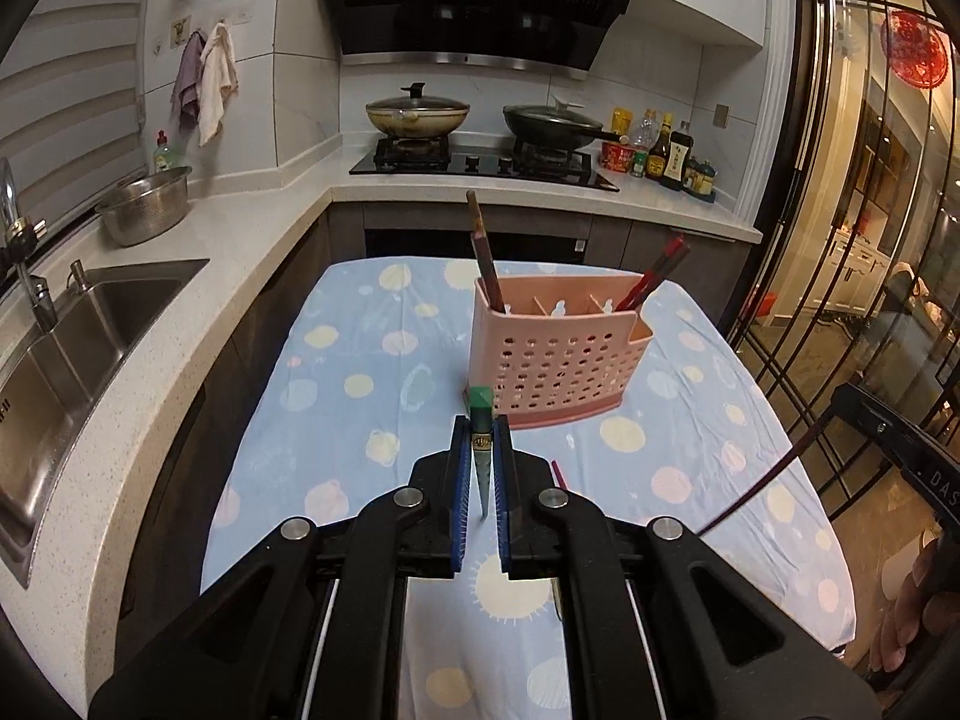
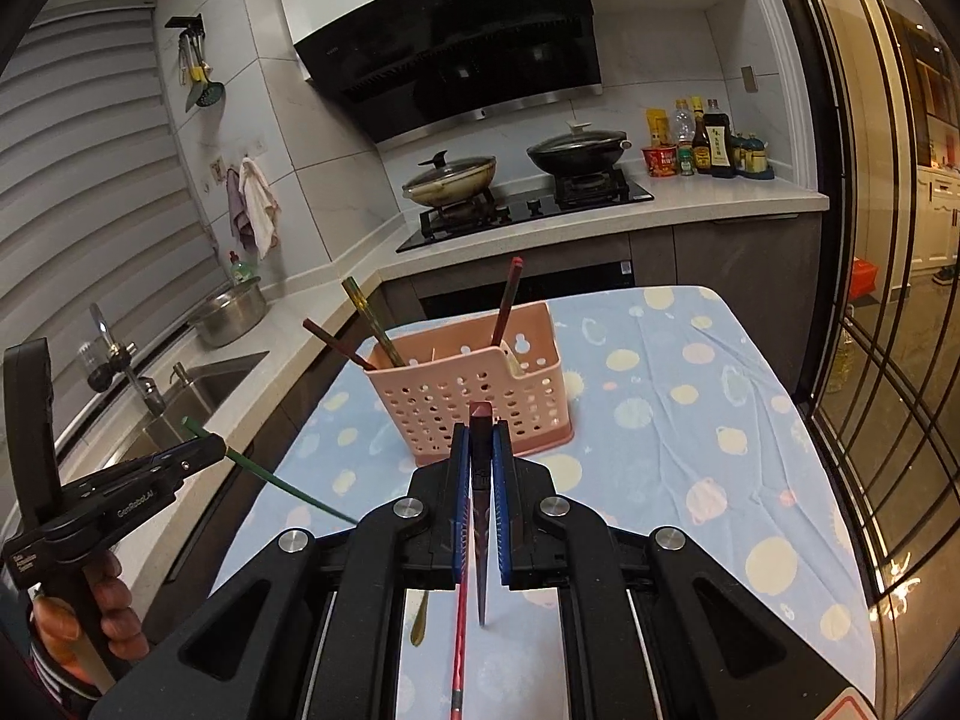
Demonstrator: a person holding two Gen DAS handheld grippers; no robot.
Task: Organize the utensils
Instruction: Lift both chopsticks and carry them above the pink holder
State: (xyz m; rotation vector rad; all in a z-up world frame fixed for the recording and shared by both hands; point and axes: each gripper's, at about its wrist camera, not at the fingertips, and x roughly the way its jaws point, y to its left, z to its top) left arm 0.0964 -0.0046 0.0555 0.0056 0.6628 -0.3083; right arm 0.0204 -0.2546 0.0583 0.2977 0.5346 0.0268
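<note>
The left gripper (image 1: 481, 438) is clamped on a green chopstick (image 1: 480, 420), its blue pads pressed against the stick's sides; the square green end pokes out past the fingertips and the tapered end hangs down between the fingers. From the right wrist view the same gripper (image 2: 201, 450) shows at the left edge, held by a hand (image 2: 111, 606), with the green chopstick (image 2: 288, 483) slanting down across it above the table edge.

The right gripper (image 2: 481, 438) is likewise closed on a dark red chopstick (image 2: 480, 480), the blunt end just beyond the fingertips, the point hanging below between the arms. Under it on the cloth lies a bright red chopstick (image 2: 459, 648) (only part of it shows past the gripper body), and near that a small olive-coloured utensil (image 2: 419, 624) that I cannot identify.

Straight ahead of both grippers stands the pink perforated utensil holder (image 1: 555, 354), upright on the table's blue spotted cloth (image 1: 360, 372). A brown chopstick (image 1: 483, 252) leans in its left compartment, and red chopsticks (image 1: 657, 276) in the right one. Which compartments are which from the other side is hard to tell.

Beyond the table: a sink (image 1: 78, 324), a steel bowl (image 1: 144, 204), and two lidded pans on the stove (image 1: 480, 162)
</note>
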